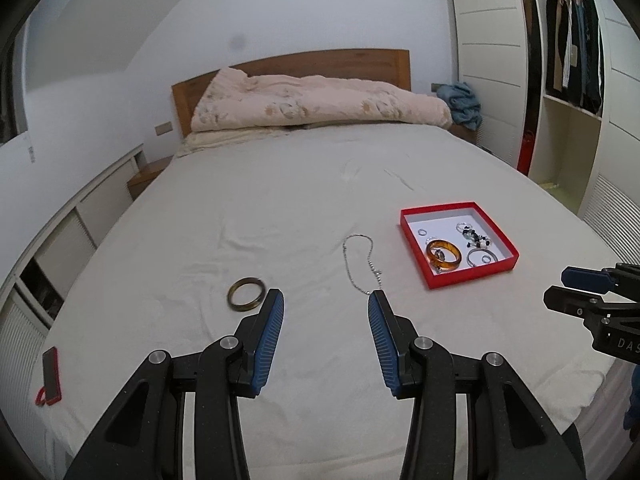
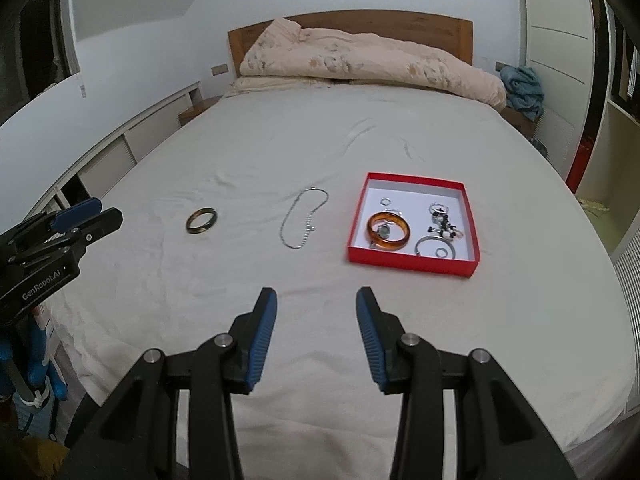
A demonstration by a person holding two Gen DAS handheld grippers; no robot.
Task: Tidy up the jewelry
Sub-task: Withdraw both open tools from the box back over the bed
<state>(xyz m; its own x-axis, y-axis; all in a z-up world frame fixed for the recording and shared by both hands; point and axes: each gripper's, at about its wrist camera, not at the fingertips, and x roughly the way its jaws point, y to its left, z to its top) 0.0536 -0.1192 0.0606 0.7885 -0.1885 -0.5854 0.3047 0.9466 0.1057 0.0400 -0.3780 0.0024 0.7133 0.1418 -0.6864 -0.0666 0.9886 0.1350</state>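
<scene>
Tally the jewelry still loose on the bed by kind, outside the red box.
Dark bangle: 1
Silver chain necklace: 1
Total loose on the bed sheet: 2
The rest lies in the red box.

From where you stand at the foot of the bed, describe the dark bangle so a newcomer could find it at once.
Start at the bed's pale sheet and find the red tray of jewelry. Left of it lies a silver chain on the sheet, and further left again, alone, sits the dark bangle. Unlike the amber bangle inside the tray, it is dark brown-green and lies flat on bare sheet.
</scene>
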